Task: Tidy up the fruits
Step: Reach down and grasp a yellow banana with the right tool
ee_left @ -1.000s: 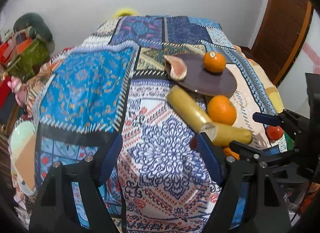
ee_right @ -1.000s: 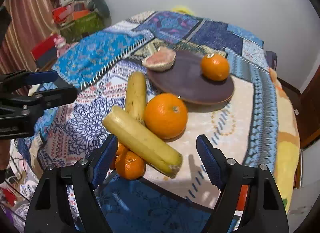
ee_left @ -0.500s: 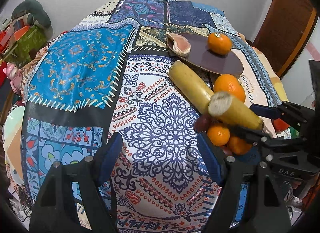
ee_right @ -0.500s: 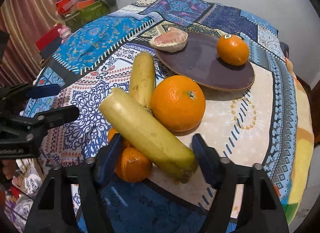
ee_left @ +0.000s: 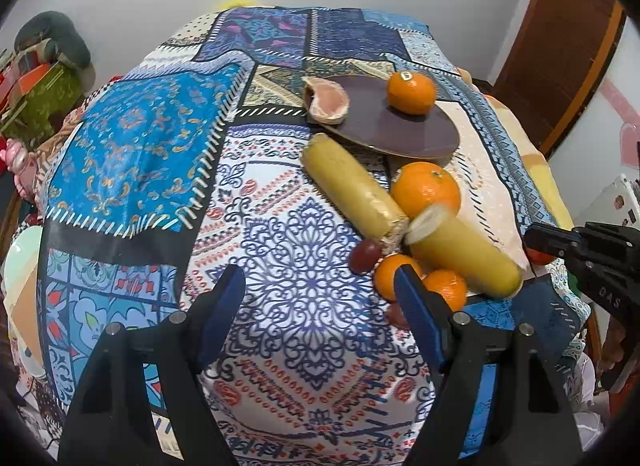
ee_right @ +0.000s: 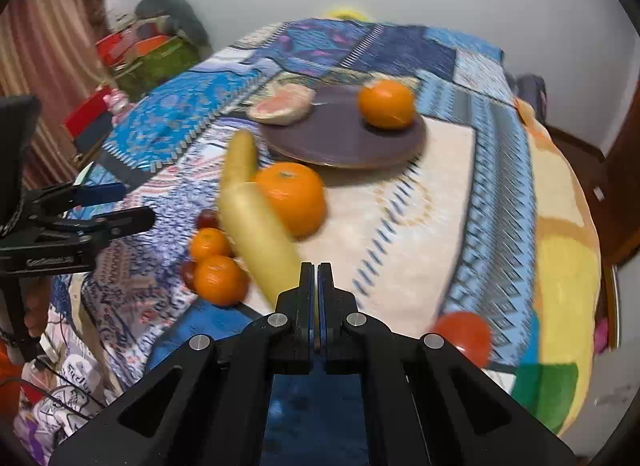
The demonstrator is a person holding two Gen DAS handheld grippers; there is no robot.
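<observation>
A dark round plate (ee_left: pixel 400 133) (ee_right: pixel 340 141) on the patterned cloth holds an orange (ee_left: pixel 411 92) (ee_right: pixel 386 103) and a pink fruit piece (ee_left: pixel 326 101) (ee_right: pixel 282 103). In front lie two yellow banana pieces (ee_left: pixel 352 189) (ee_left: pixel 464 258), a large orange (ee_left: pixel 426 189) (ee_right: pixel 294 195), two small oranges (ee_right: pixel 218 274) and dark grapes (ee_left: pixel 364 257). My left gripper (ee_left: pixel 320 286) is open and empty, left of the pile. My right gripper (ee_right: pixel 318 268) is shut with nothing between its fingers, just in front of the near banana piece (ee_right: pixel 260 242).
A red tomato (ee_right: pixel 464 336) lies at the table's near right edge. Boxes and clutter (ee_right: pixel 140 53) stand beyond the left edge. A brown door (ee_left: pixel 560 45) is at the far right. The blue patterned cloth (ee_left: pixel 140 137) covers the left half.
My right gripper has closed from wide open to shut and pulled back from the banana piece. The near banana piece shifted and looks blurred. My left gripper stayed open, moving slightly.
</observation>
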